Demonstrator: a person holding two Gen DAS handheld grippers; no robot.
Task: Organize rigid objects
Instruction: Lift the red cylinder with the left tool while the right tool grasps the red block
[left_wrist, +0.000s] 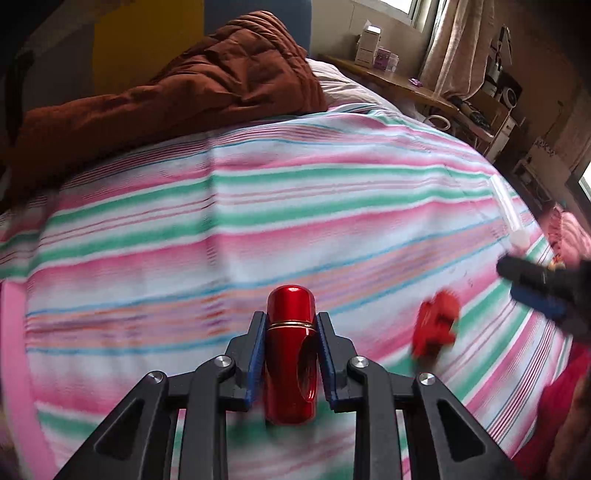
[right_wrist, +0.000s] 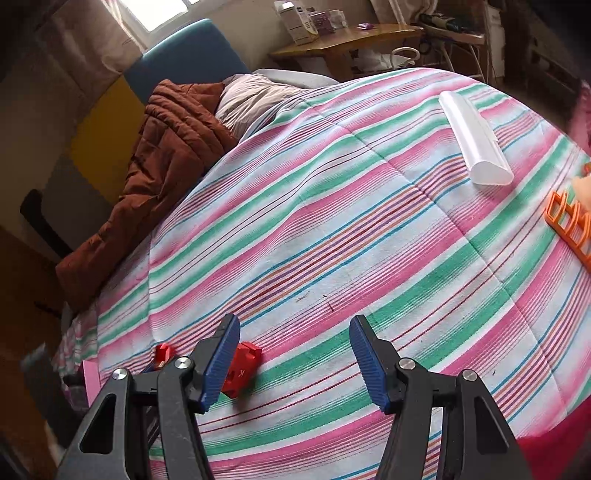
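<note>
My left gripper (left_wrist: 291, 325) is shut on a shiny red metal cylinder (left_wrist: 290, 354) with a gold ring and a side hole, held over the striped bedspread (left_wrist: 258, 206). A red plastic block (left_wrist: 436, 321) lies on the bed to its right, blurred; it also shows in the right wrist view (right_wrist: 242, 373), just left of my right gripper's left finger. My right gripper (right_wrist: 295, 354) is open and empty above the bed; it shows at the right edge of the left wrist view (left_wrist: 532, 284). A small red piece (right_wrist: 163, 355), partly hidden, sits further left.
A white translucent case (right_wrist: 474, 138) lies at the far right of the bed. An orange plastic rack (right_wrist: 570, 225) sits at the right edge. A brown quilt (left_wrist: 177, 96) is piled at the head. A wooden desk (right_wrist: 343, 40) with boxes stands beyond the bed.
</note>
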